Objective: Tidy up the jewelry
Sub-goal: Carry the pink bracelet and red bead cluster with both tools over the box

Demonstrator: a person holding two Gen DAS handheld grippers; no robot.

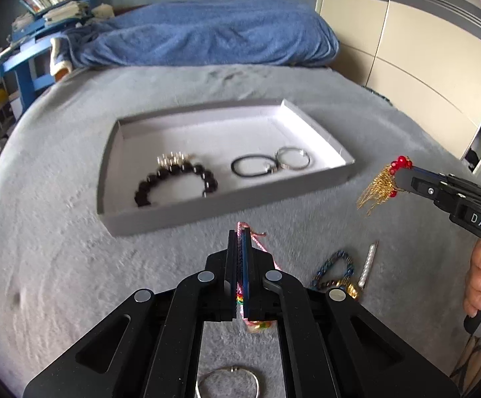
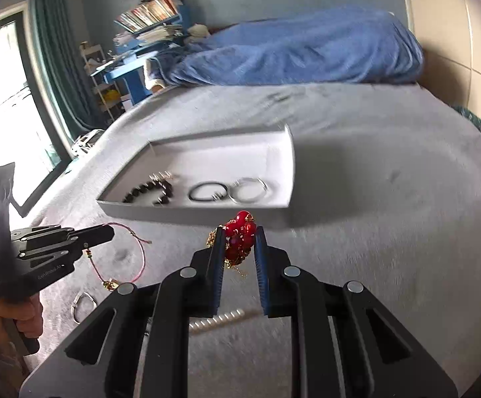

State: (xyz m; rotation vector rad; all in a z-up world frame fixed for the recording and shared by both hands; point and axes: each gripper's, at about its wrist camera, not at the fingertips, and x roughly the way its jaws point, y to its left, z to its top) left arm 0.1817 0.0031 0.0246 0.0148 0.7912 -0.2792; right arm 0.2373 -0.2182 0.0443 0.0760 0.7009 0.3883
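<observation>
My left gripper (image 1: pixel 239 232) is shut on a pink cord bracelet (image 1: pixel 257 243), which hangs from the closed fingers just above the grey bedspread. The right wrist view shows the same gripper (image 2: pixel 107 232) with the pink loop (image 2: pixel 140 258) dangling. My right gripper (image 2: pixel 240 232) is shut on a cluster of red beads with gold chain tassels (image 2: pixel 240 237), held in the air short of the tray. A shallow grey tray (image 1: pixel 174 219) lies ahead, holding a black bead bracelet (image 1: pixel 174 175), a black bangle (image 1: pixel 252 165) and a silver bangle (image 1: pixel 293 157).
Loose on the bedspread near me lie a blue chain bracelet (image 1: pixel 333 268), a pearl strand (image 1: pixel 368 265) and a silver hoop (image 1: pixel 227 381). A blue blanket (image 1: pixel 207 33) is piled at the far end. A blue desk (image 1: pixel 24 66) stands left, a wardrobe (image 1: pixel 423 66) right.
</observation>
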